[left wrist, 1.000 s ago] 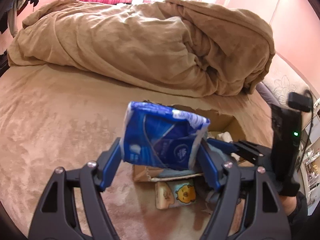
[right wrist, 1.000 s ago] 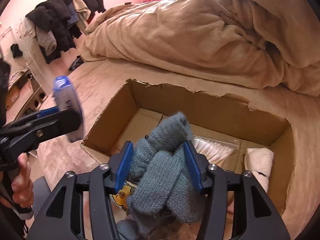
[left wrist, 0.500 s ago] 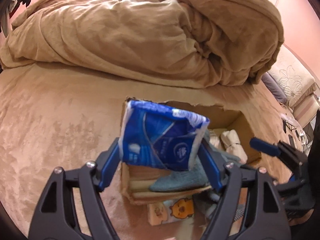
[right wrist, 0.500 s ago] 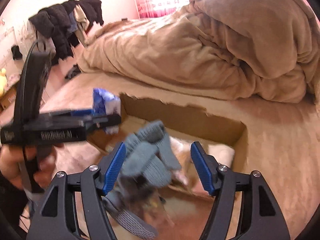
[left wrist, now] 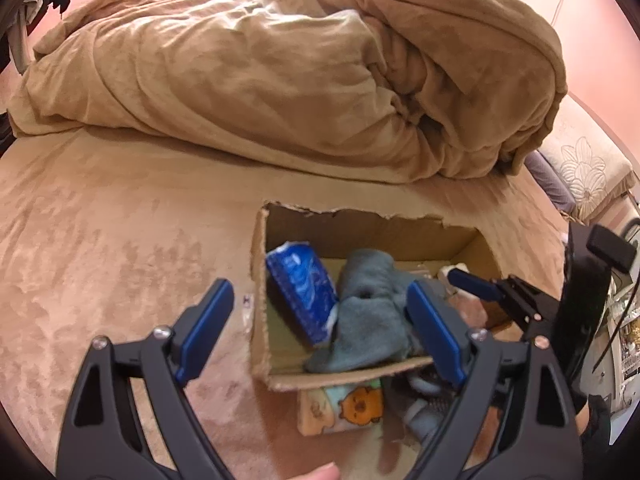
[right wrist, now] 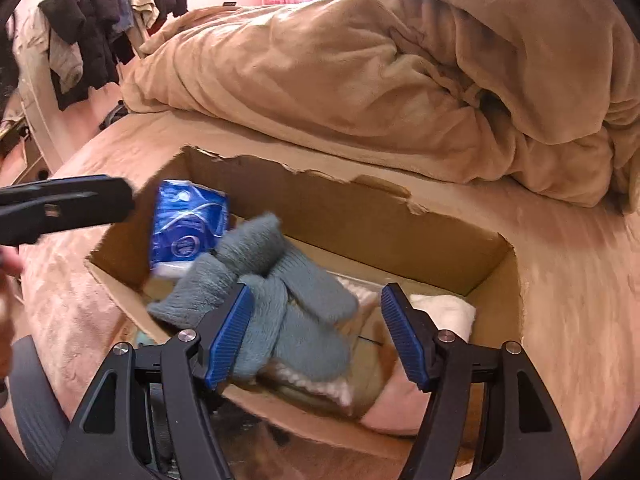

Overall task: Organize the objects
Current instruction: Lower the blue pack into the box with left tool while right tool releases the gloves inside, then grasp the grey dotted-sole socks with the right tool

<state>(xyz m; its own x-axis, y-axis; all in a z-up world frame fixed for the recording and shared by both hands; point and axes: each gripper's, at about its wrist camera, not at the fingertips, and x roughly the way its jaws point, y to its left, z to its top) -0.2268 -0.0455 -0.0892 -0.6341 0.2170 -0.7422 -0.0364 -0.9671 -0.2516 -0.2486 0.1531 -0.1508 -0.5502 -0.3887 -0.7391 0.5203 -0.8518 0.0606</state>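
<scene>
An open cardboard box [left wrist: 258, 320] [right wrist: 380, 216] sits on the bed. A blue tissue pack [left wrist: 302, 290] [right wrist: 186, 228] leans inside its left end. Grey-blue knit gloves [left wrist: 366, 312] [right wrist: 280, 300] lie in the box beside it. My left gripper [left wrist: 318, 332] is open and empty above the box's near left corner. My right gripper [right wrist: 316, 340] is open and empty above the box, with the gloves below its left finger. A white cloth [right wrist: 442, 312] lies in the box's right end.
A heaped tan duvet [left wrist: 300, 80] [right wrist: 400, 72] lies behind the box. A small pack with an orange bear print [left wrist: 344, 410] lies in front of the box. Dark clothes [right wrist: 96, 32] hang at the far left. A pillow [left wrist: 580, 164] is at the right.
My left gripper opened and let the blue tissue pack drop into the box. My right gripper opened wider and the gloves settled in the box.
</scene>
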